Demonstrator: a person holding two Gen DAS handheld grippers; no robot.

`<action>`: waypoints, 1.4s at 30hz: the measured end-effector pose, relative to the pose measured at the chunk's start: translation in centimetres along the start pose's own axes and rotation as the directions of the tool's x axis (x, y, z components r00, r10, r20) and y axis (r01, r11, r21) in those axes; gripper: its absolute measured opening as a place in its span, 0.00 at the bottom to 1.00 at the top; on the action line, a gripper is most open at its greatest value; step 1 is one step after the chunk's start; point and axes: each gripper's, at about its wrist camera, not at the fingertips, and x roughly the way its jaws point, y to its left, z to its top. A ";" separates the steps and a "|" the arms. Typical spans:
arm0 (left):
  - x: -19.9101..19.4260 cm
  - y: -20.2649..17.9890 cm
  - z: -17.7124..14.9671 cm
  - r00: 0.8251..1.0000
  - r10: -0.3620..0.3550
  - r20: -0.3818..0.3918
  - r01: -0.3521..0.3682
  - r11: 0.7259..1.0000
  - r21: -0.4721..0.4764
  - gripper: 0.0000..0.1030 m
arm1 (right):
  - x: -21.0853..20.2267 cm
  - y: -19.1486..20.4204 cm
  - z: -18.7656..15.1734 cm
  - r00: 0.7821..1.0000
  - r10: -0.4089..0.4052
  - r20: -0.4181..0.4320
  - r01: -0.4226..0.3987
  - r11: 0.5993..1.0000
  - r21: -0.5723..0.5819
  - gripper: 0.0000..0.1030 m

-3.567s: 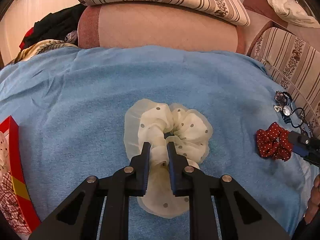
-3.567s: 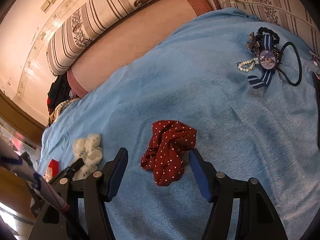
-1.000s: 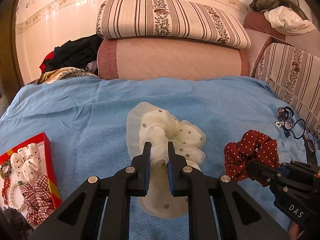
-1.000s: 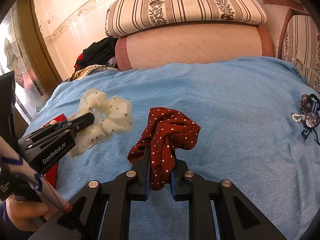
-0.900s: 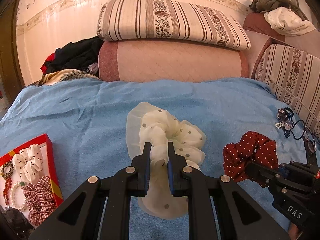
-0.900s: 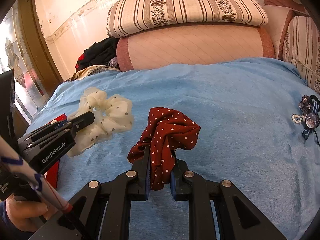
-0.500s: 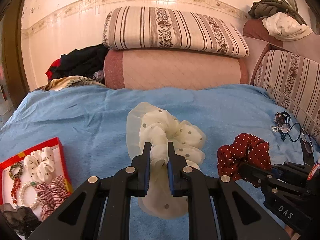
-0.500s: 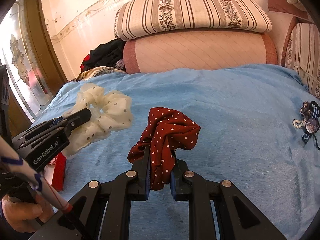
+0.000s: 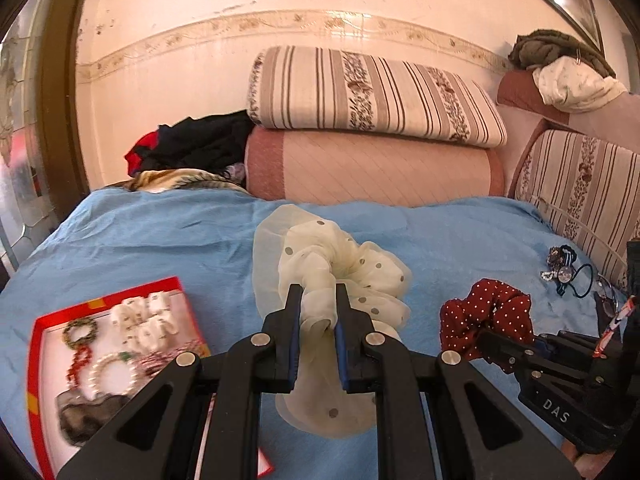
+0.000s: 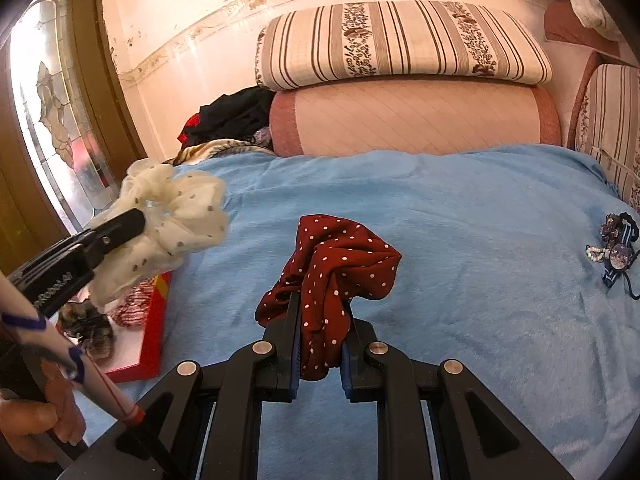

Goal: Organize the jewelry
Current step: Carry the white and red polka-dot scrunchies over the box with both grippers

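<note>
L gripper (image 9: 316,306) clamped on cream dotted scrunchie (image 9: 340,276), held up off the blue blanket (image 9: 160,248); R gripper (image 10: 320,320) clamped on red polka-dot scrunchie (image 10: 336,264), also lifted. Vs a sec ago: both grips unchanged, both carried toward the red tray (image 9: 36,344), which now sits further into L view, w/ bracelets and a plaid scrunchie inside. Leftover jewelry pile (image 10: 616,244) same spot, far R on blanket.

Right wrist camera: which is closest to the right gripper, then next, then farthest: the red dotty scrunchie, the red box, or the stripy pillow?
1. Red polka-dot scrunchie: clamped in the right gripper.
2. Red box: on the blue blanket, to the left.
3. Striped pillow: stacked at the far wall.
</note>
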 end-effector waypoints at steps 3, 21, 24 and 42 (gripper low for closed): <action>-1.7 1.3 -0.4 1.000 0.013 0.009 -0.013 1.000 -0.019 0.14 | -0.3 1.1 -0.4 1.000 0.014 0.000 -0.014 1.000 -0.008 0.16; -9.0 12.6 -4.6 0.986 0.164 -0.011 -0.163 0.963 -0.213 0.14 | -2.9 8.5 -2.8 0.988 0.152 -0.009 -0.152 0.987 -0.052 0.16; -9.9 14.4 -5.4 0.981 0.191 -0.018 -0.190 0.953 -0.237 0.14 | -2.8 9.4 -3.0 0.985 0.170 -0.019 -0.171 0.984 -0.060 0.16; -10.9 21.6 -8.1 0.957 0.279 -0.081 -0.289 0.892 -0.346 0.14 | 0.2 19.4 -3.7 0.950 0.290 -0.117 -0.309 0.927 -0.214 0.16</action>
